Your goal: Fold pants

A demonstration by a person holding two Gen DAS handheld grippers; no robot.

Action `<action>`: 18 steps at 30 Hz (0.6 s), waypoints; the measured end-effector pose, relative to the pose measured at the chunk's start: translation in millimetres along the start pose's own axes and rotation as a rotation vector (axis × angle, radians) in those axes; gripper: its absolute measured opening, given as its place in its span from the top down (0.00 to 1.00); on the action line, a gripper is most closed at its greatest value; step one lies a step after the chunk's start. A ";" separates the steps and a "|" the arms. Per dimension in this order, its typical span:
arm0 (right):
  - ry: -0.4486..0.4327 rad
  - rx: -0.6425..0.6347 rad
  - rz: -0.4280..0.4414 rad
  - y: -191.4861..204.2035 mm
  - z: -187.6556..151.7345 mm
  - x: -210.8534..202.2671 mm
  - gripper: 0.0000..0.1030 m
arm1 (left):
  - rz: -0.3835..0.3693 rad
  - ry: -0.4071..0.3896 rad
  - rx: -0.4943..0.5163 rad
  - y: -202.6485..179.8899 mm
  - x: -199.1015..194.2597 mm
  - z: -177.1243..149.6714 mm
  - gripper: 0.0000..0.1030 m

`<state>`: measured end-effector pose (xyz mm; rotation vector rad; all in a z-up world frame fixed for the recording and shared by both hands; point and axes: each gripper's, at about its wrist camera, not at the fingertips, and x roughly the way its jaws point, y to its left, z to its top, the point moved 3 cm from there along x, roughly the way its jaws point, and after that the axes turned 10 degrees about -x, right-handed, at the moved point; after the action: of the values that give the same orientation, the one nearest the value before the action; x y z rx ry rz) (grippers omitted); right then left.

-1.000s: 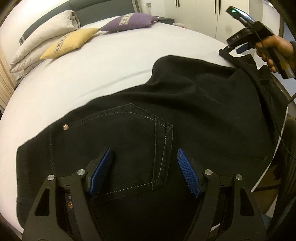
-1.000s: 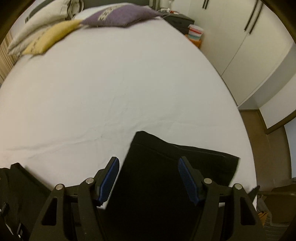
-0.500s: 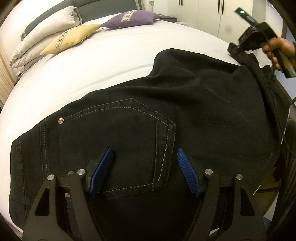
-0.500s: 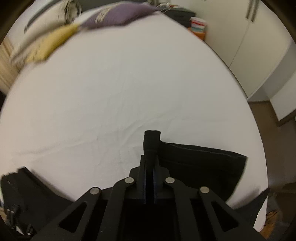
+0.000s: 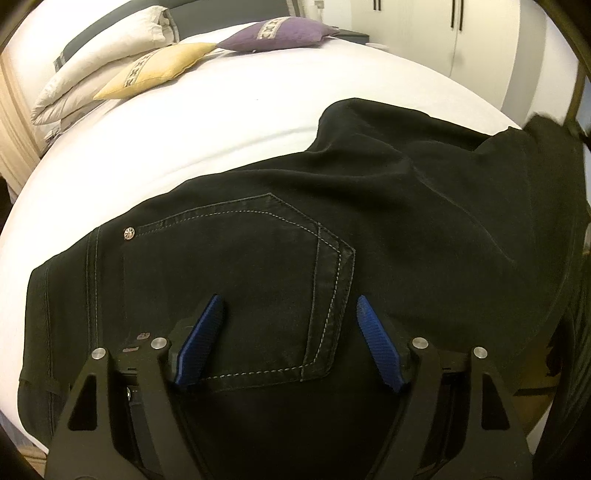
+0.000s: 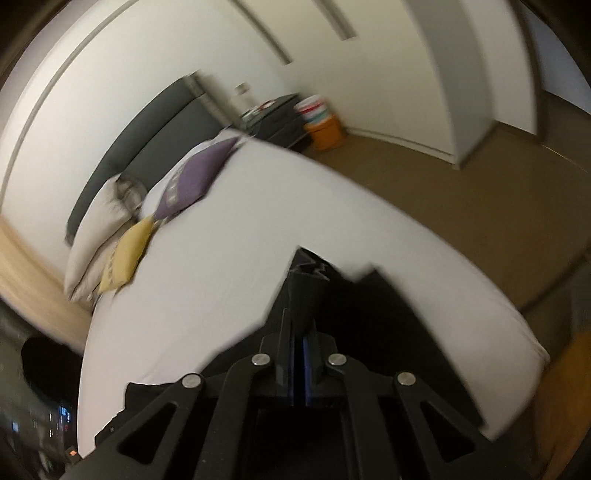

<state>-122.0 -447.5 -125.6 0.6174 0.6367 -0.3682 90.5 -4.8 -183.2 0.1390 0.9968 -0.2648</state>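
Black pants [image 5: 369, 229] lie across the white bed [image 5: 229, 122], seat side up, with a stitched back pocket [image 5: 236, 280] and a small rivet. My left gripper [image 5: 288, 332] is open, its blue pads either side of the pocket's lower part, just above the cloth. My right gripper [image 6: 300, 332] is shut on the hem end of a pant leg [image 6: 308, 284] and holds it lifted above the bed [image 6: 229, 266]. That view is blurred and tilted. The lifted leg end shows at the far right of the left wrist view [image 5: 546, 133].
White pillows [image 5: 107, 74], a yellow cushion [image 5: 155, 70] and a purple cushion [image 5: 273, 33] lie at the head of the bed. A dark nightstand [image 6: 273, 118], stacked tubs [image 6: 321, 122], wardrobe doors [image 5: 454, 33] and brown floor [image 6: 443, 206] are on the right.
My right gripper shut on the pant leg's end and has lifted it up off the bed, tilting as it rises. The left gripper stays open over the pocket, slightly nearer.
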 end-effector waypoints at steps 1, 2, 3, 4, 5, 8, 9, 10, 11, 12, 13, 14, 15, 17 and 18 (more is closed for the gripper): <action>-0.005 0.025 -0.008 -9.0 -11.0 -6.2 0.96 | 0.004 0.001 -0.011 -1.1 -1.2 -1.4 0.24; 0.000 0.055 -0.016 -19.3 -22.1 -8.7 0.96 | 0.009 0.002 -0.017 -1.0 -0.7 -1.2 0.21; 0.005 0.078 -0.018 -28.9 -29.1 -11.4 0.96 | 0.015 0.002 -0.023 -1.1 -0.2 -0.8 0.20; 0.013 0.110 -0.023 -40.3 -40.3 -13.2 0.96 | 0.022 0.003 -0.030 -1.5 0.4 0.2 0.18; 0.021 0.139 -0.025 -49.1 -48.4 -12.8 0.96 | 0.027 0.004 -0.035 -1.7 0.5 0.6 0.17; 0.063 0.242 -0.019 -73.2 -70.3 -4.1 0.96 | 0.037 0.003 -0.043 0.3 0.8 -0.4 0.12; 0.074 0.268 -0.015 -77.8 -76.7 -2.1 0.96 | 0.040 0.003 -0.046 1.5 1.7 -0.3 0.11; 0.079 0.289 -0.010 -82.1 -81.0 -2.1 0.96 | 0.043 0.003 -0.051 2.6 2.4 -0.1 0.10; 0.077 0.290 -0.009 -75.5 -81.3 -2.2 0.96 | 0.046 0.004 -0.054 3.4 2.7 0.1 0.09; 0.073 0.278 -0.015 -71.1 -80.5 -2.8 0.96 | 0.048 0.005 -0.056 4.3 3.0 0.5 0.08; 0.065 0.265 -0.019 -68.1 -79.1 -6.0 0.96 | 0.050 0.007 -0.059 4.4 3.0 0.9 0.08; 0.056 0.261 -0.019 -65.8 -78.7 -8.9 0.96 | 0.053 0.009 -0.061 4.2 3.0 1.5 0.08; 0.047 0.256 -0.018 -63.8 -77.8 -12.3 0.96 | 0.058 0.011 -0.062 3.7 2.8 2.0 0.08; 0.032 0.248 -0.023 -60.9 -75.8 -16.4 0.96 | 0.062 0.014 -0.065 2.6 3.4 4.8 0.08; 0.027 0.245 -0.026 -59.6 -76.0 -19.3 0.96 | 0.061 0.012 -0.067 1.7 2.7 5.5 0.08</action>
<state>-199.3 -442.0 -186.3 0.8493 0.6310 -0.4664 96.9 -4.9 -182.5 0.1104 1.0108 -0.1749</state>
